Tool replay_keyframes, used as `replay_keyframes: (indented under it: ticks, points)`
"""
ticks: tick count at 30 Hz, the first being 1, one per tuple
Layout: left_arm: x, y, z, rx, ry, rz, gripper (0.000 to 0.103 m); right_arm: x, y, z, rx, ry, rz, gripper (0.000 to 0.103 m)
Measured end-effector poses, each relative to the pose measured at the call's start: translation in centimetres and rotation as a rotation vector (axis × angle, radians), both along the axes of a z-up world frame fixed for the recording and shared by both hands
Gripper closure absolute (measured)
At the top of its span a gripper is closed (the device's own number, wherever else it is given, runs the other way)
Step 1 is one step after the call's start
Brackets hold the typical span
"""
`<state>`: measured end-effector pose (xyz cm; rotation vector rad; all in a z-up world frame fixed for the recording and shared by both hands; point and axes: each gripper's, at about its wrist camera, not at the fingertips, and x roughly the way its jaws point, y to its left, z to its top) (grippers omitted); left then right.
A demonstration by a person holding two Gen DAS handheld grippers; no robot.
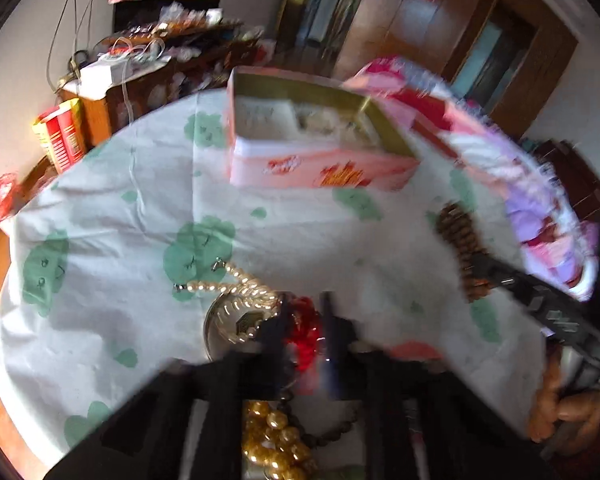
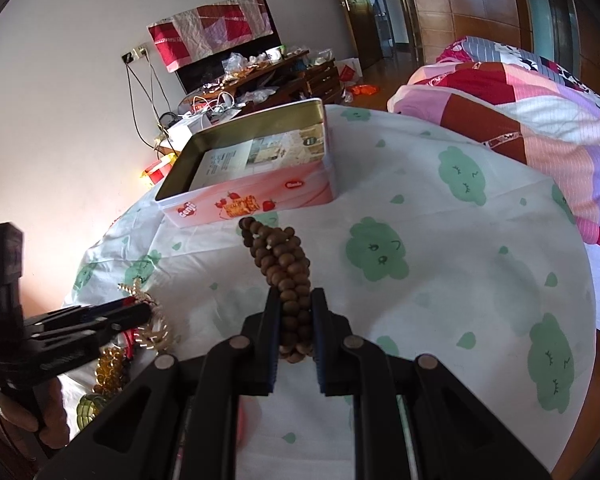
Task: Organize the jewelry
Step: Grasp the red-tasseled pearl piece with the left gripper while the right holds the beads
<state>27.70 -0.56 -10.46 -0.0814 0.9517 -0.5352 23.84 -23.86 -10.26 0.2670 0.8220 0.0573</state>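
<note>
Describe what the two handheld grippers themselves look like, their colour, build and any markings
Both are black. The right gripper has two flat, narrow fingers on hinged black links with round silver pivot pins, and silvery rails run beneath. The left gripper has dark fingers with bluish inner faces. In the right wrist view, its side carries faint lettering, too blurred to read.

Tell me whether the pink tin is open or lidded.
Open. The pink tin has no lid on it; both wrist views look past its rim onto printed paper lying inside.
</note>
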Motion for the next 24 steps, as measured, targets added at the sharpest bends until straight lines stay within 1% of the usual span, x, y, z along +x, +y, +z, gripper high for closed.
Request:
replay_keyframes:
  ticks: [4,7,9,11,13,15,16,18,19,20,21,22,23,24]
  points:
    - [-0.3,1.6,1.4,-0.031,-0.032,0.015,0.099,0.1,0.0,0.1,0.010,-0.002,0.002,0.086]
    - [-0.2,2.0,1.3,-0.038,0.003,0.029,0.099,-0.1,0.3,0.2,0.012,-0.005,0.008,0.086]
    - [-0.2,1.5,0.9,-0.015,0.045,0.012,0.096,-0.2,0.5,0.2,0.013,-0.005,0.013,0.086]
    - [-0.4,0.8,0.3,0.025,0.067,-0.004,0.086,-0.3,0.6,0.2,0.015,-0.002,0.017,0.086]
    - [-0.8,-0.1,-0.3,0.075,0.059,-0.005,0.066,-0.3,0.8,0.2,0.013,0.001,0.019,0.086]
    - [-0.8,-0.7,-0.7,0.097,0.048,0.010,0.056,-0.4,0.8,0.2,0.013,0.004,0.019,0.086]
    - [-0.8,-0.9,-0.9,0.091,0.051,0.009,0.056,-0.4,0.8,0.2,0.013,0.006,0.017,0.086]
    - [-0.6,-1.1,-1.4,0.089,0.054,0.016,0.056,-0.5,0.8,0.2,0.014,0.009,0.015,0.086]
    - [-0.4,-1.1,-1.6,0.084,0.051,0.017,0.057,-0.5,0.8,0.2,0.013,0.010,0.014,0.086]
    - [-0.4,-1.0,-1.8,0.067,0.047,0.023,0.064,-0.6,0.7,0.1,0.013,0.011,0.013,0.086]
    - [-0.3,-0.7,-1.9,0.037,0.053,0.018,0.085,-0.6,0.7,0.1,0.012,0.012,0.011,0.086]
    - [-0.2,-0.2,-2.0,-0.017,0.072,0.006,0.095,-0.7,0.6,0.2,0.012,0.013,0.008,0.086]
    - [-0.3,0.2,-1.9,-0.042,0.074,0.015,0.097,-0.7,0.6,0.2,0.013,0.013,0.006,0.086]
    - [-0.4,0.6,-1.7,-0.042,0.059,0.027,0.097,-0.7,0.5,0.2,0.014,0.014,0.002,0.086]
